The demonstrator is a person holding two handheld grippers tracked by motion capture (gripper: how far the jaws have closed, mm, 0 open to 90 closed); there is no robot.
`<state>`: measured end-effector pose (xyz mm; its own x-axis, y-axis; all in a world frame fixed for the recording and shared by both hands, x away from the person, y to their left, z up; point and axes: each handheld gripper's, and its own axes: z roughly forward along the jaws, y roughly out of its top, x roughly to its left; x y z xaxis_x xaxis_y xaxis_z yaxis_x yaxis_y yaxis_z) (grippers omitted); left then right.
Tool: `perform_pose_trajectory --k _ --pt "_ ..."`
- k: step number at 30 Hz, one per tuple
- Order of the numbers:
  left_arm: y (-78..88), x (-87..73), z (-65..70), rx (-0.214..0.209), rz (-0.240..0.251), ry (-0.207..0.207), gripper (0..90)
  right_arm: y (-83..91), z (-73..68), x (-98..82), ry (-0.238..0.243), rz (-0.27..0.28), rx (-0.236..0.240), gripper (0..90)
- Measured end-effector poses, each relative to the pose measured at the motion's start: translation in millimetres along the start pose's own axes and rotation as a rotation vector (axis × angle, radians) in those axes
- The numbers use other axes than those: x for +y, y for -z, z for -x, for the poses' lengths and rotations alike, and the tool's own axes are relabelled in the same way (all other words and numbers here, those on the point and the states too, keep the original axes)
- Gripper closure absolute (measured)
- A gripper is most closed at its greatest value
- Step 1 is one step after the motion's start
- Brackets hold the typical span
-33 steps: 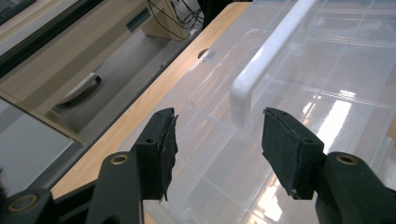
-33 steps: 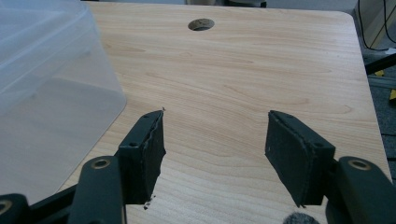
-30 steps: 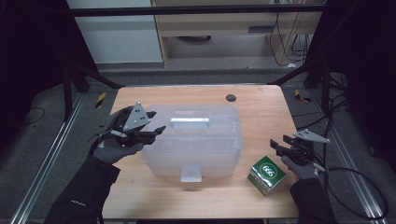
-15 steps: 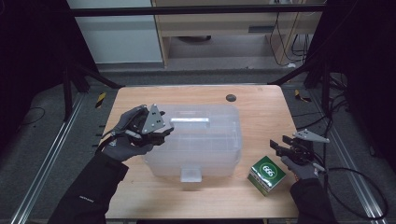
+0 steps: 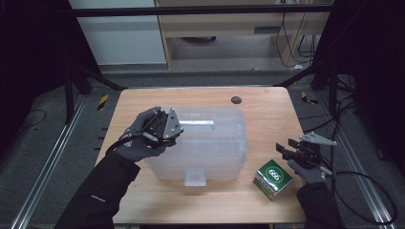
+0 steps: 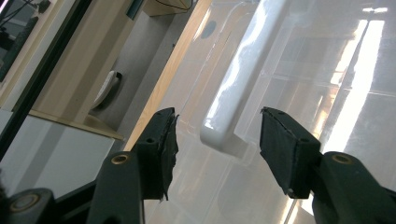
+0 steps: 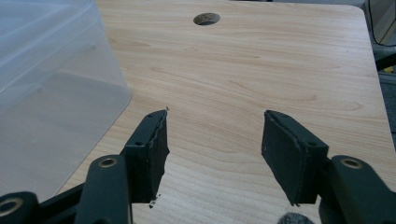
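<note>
**Clear storage bin at table's centre, left gripper over its lid handle**

Storage bin [image 5: 203, 143]: 1 translucent plastic tub with a lid, standing at the middle of 1 light wooden table [image 5: 267, 107]. The lid carries 1 white handle [image 6: 238, 88] along its top. At the bin's left edge, the left gripper [image 5: 173, 128] hangs over the lid; in the left gripper view its 2 black jaws stand apart, released, with the near end of the handle between them and no pad pressing on it. Those jaws have just been closing a little.

Right of the bin sits 1 green box [image 5: 272, 178] marked "666", near the table's front edge. Just beside it the right gripper [image 5: 285, 150] hovers, its jaws apart over bare wood, clasping nothing; they too have eased inward slightly.

The table has 1 round hole [image 5: 235, 99] near its far edge. Around it: grey floor, dark frame struts, and a wooden cabinet behind.

Since 1 second ago, the left gripper has moved from the bin's left side in over the lid; the right has kept its place.
</note>
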<state>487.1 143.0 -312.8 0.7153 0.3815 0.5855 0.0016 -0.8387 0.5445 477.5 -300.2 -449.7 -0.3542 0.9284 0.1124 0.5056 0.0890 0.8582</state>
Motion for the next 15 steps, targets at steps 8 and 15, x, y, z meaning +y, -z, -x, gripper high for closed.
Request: perform_pose_trajectory --k 8,15 --pt "-9.7 8.1 4.2 0.020 -0.033 -0.042 51.0 1.5 -1.8 1.9 0.005 -0.004 0.018 44.6" --pt "-16.5 14.6 7.3 0.043 -0.079 -0.093 57.6 3.1 -1.3 2.5 0.003 -0.010 0.023 48.1"
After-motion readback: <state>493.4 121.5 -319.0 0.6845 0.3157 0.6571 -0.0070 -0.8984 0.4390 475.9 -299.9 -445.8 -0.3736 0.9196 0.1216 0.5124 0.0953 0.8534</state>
